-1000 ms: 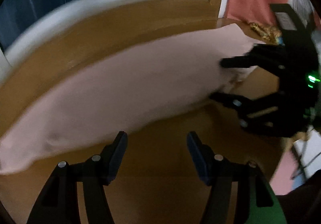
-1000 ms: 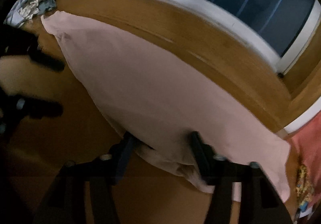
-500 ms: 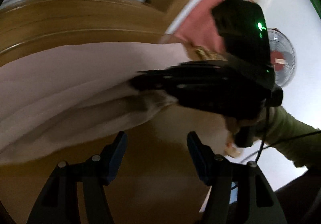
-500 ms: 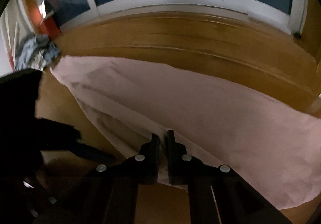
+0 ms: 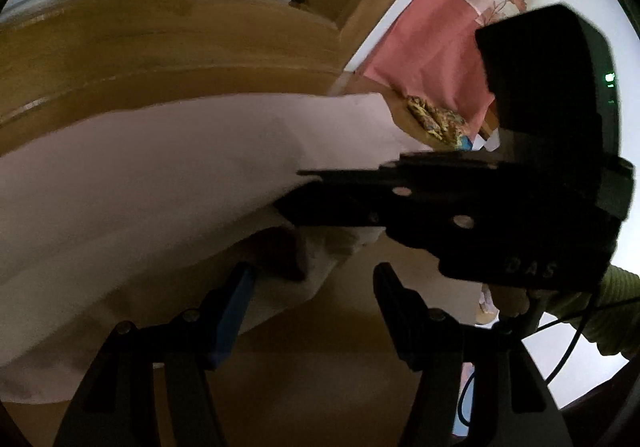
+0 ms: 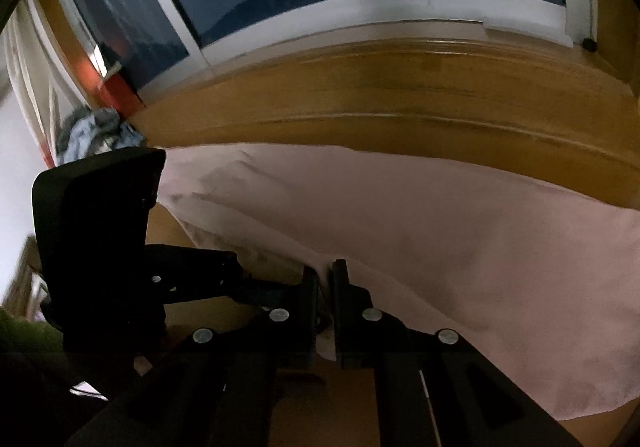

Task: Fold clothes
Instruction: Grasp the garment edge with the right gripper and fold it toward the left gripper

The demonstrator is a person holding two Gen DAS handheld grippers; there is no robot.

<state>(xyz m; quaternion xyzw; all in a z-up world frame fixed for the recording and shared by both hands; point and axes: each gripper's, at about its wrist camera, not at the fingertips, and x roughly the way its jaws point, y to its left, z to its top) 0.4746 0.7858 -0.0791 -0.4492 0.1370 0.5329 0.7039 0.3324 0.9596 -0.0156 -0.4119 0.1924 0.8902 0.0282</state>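
Observation:
A pale pink garment (image 5: 152, 175) (image 6: 440, 223) lies spread across the wooden table (image 5: 168, 47). My right gripper (image 6: 326, 281) is shut on the garment's near edge and holds a fold of it slightly off the table. In the left wrist view the right gripper (image 5: 290, 205) reaches in from the right, its tips pinching that fold. My left gripper (image 5: 312, 287) is open just below it. The hanging fold reaches in beside my left gripper's left finger, and the pads do not press it. In the right wrist view the left gripper's black body (image 6: 100, 231) sits close on the left.
A crumpled blue-grey garment (image 6: 96, 131) lies at the table's far left end. A yellow patterned item (image 5: 436, 119) sits at the far right end beside a pink curtain (image 5: 432, 59). A dark window with a white frame (image 6: 360, 11) runs behind the table. A green sleeve (image 5: 616, 295) shows.
The right jaws have closed on the garment's near edge and lifted it. The left gripper swung right toward the right gripper, still open, and the raised fold now hangs by its left finger.

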